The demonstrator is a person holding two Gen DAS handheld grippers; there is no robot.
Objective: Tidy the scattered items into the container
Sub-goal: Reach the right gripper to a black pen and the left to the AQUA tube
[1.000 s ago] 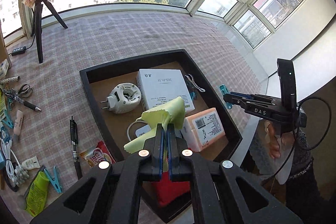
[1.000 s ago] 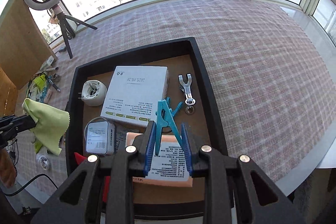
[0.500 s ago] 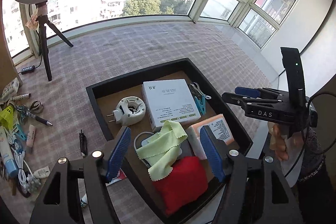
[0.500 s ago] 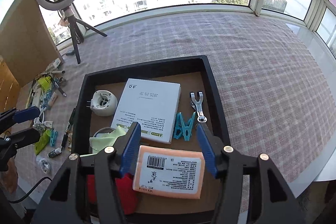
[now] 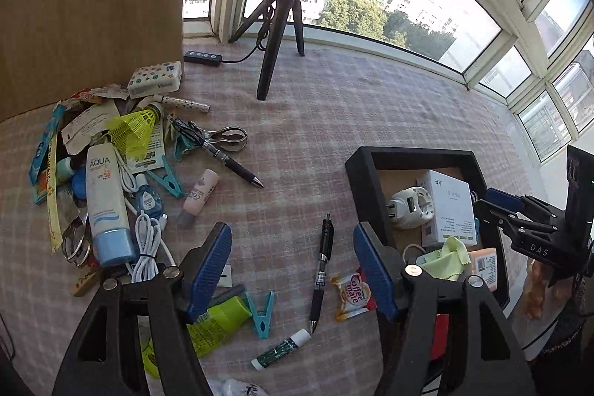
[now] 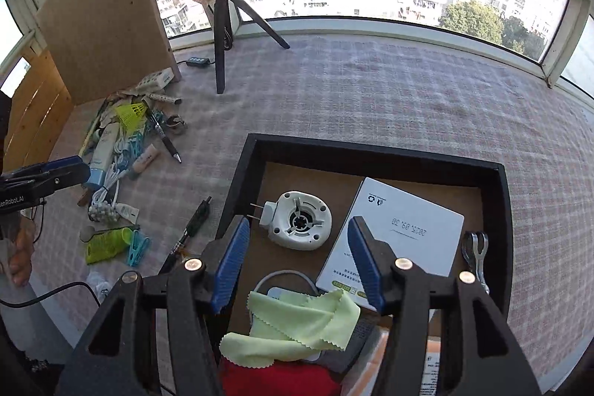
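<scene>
- The yellow cloth (image 6: 297, 321) is now being seen lying loose in the black tray (image 6: 371, 145), draped over a red item at the tray's 6 o'clock edge, where a second ago it was being carried in the left tongs (image 5: 293, 270).
- The left tongs are being held wide open and empty, having been swung away from the tray to hang over the checked tabletop (image 5: 371, 106) and its clutter.
- A black pen (image 5: 322, 266) is being framed between the blue pads, with a creamer sachet (image 5: 352, 292) at its 3 o'clock and a teal peg (image 5: 261, 314) at its 7 o'clock.
- The right tongs (image 6: 297, 262) are being held open and empty above the tray, their peg released; that peg cannot be made out now.
- Most of the scattered pile (image 5: 111, 173) is still waiting at 9 o'clock, so another pickup is likely being lined up.
</scene>
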